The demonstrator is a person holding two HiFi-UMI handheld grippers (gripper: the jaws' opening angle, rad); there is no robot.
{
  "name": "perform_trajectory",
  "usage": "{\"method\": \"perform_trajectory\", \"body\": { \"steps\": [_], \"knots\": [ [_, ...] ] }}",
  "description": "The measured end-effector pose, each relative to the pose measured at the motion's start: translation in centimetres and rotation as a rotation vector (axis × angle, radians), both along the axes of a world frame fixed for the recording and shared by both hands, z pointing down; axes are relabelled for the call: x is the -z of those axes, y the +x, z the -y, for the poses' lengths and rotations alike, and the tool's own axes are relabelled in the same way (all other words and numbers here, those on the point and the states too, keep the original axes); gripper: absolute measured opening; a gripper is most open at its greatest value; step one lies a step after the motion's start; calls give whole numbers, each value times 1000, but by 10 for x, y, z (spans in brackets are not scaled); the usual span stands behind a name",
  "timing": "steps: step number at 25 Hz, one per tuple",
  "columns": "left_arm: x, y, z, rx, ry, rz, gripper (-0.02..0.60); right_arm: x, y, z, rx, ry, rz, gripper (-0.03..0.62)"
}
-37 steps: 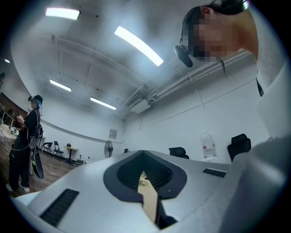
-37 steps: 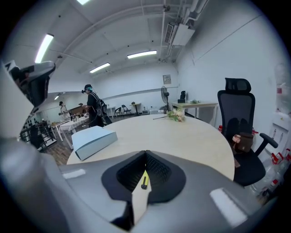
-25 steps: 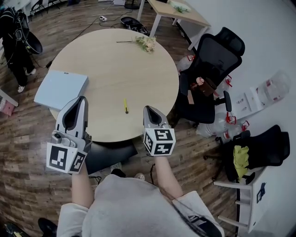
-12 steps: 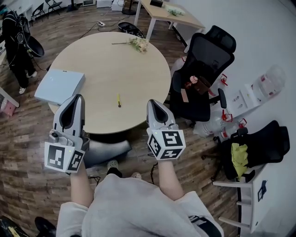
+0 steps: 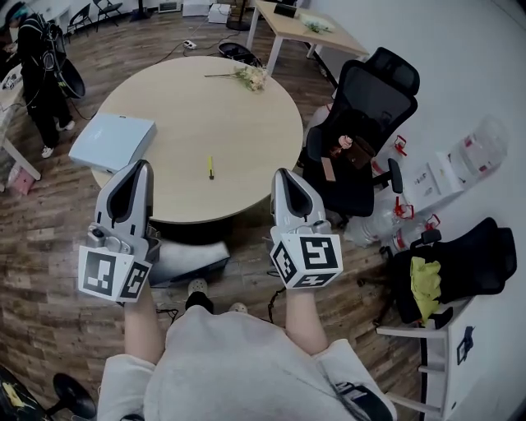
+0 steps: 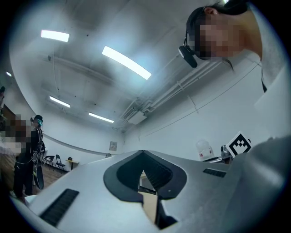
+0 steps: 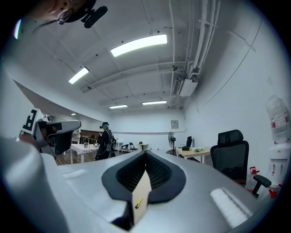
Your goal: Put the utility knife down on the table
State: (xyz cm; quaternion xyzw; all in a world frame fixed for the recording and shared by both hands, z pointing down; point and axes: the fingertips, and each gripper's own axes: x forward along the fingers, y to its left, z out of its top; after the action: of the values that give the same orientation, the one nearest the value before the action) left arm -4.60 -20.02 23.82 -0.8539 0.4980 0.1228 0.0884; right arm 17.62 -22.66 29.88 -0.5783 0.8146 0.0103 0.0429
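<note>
The yellow utility knife (image 5: 210, 168) lies flat on the round wooden table (image 5: 246, 140), near its front edge, with nothing touching it. My left gripper (image 5: 139, 168) is held off the table's front left edge, jaws shut and empty. Off the front right edge hangs my right gripper (image 5: 283, 173), likewise shut and empty. In the right gripper view the knife (image 7: 137, 203) shows as a small yellow sliver through the slit below the closed tips of the right gripper (image 7: 145, 153). The left gripper view shows the left gripper (image 6: 143, 152) with only a strip of tabletop behind it.
A white flat box (image 5: 113, 141) overhangs the table's left edge and a flower sprig (image 5: 246, 78) lies at its far side. A black office chair (image 5: 370, 107) stands right of the table. A person (image 5: 41, 57) stands far left. A second desk (image 5: 308, 25) is behind.
Both grippers and the person holding them have drawn back from the table, which now sits farther off. The knife stays where it lay.
</note>
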Motion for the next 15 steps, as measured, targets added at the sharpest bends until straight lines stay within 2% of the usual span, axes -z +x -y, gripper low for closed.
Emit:
{"method": "perform_trajectory", "body": {
  "steps": [15],
  "knots": [
    [2, 21, -55, 29, 12, -9, 6, 8, 21, -50, 28, 41, 12, 11]
  ]
}}
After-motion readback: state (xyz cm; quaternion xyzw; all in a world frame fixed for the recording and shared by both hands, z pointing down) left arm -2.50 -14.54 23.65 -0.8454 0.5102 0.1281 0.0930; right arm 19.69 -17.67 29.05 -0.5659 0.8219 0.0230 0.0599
